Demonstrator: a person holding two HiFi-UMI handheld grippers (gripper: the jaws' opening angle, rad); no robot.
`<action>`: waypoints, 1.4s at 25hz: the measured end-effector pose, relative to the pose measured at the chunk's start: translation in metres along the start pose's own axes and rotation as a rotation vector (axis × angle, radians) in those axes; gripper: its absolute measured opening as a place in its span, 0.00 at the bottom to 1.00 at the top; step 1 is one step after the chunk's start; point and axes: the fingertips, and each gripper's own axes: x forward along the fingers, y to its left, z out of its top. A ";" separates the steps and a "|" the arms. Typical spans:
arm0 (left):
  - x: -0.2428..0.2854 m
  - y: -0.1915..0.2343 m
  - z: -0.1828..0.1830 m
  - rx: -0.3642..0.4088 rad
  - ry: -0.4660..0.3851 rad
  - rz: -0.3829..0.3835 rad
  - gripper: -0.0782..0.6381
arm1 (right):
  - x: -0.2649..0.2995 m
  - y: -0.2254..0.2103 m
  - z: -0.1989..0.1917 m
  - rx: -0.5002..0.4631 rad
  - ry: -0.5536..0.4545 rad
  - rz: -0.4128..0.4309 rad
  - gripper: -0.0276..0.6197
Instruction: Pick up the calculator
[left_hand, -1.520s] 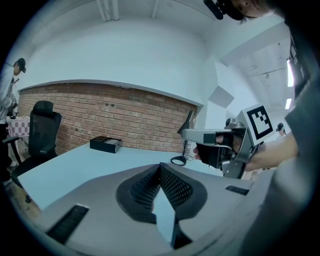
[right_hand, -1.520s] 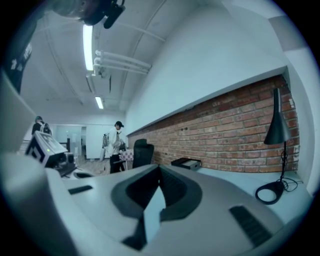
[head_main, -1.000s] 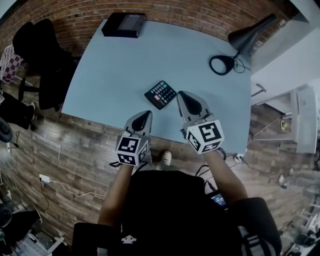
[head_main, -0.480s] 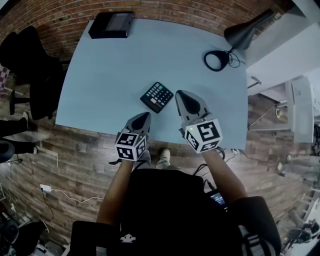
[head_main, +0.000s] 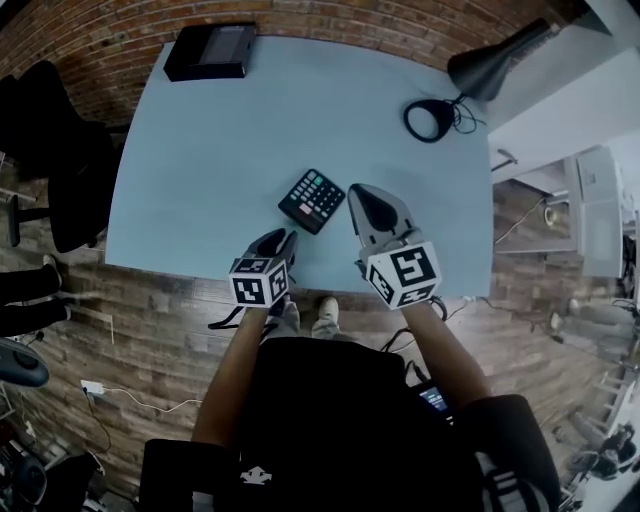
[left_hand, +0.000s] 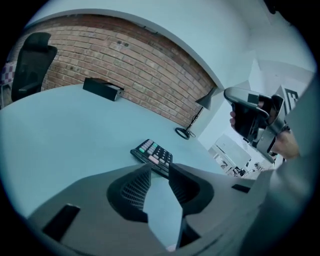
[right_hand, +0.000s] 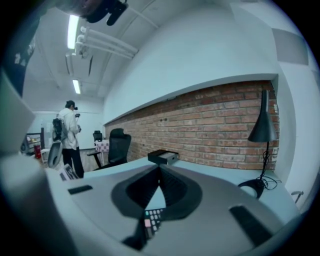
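Brick wall ran behind a pale blue table (head_main: 200, 150), with a black office chair (head_main: 50, 130) off its left side. On the far right corner stood a black desk lamp (head_main: 480, 65), and on the far left corner a flat black box (head_main: 212, 50).

Nearer the front edge, the right gripper (head_main: 357, 192) hung over the table with its jaw tips pressed together, gripping nothing. The left gripper (head_main: 282, 237) sat lower by the front edge; its jaws had just been opening and stood apart, with only bare tabletop between them.

Just beyond its tips, and just beside the right gripper's tip, the calculator (head_main: 312, 200) lay flat and askew to the edge: a small black slab with rows of dark keys and a few green and pink ones.
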 end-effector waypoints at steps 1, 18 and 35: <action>0.004 0.002 -0.002 -0.016 0.016 -0.004 0.28 | 0.001 -0.001 -0.001 0.002 0.006 -0.008 0.05; 0.054 0.034 -0.005 -0.373 0.102 0.001 0.32 | 0.007 -0.019 -0.020 0.013 0.066 -0.080 0.05; 0.080 0.039 -0.001 -0.516 0.111 0.004 0.28 | 0.010 -0.039 -0.033 0.028 0.102 -0.104 0.05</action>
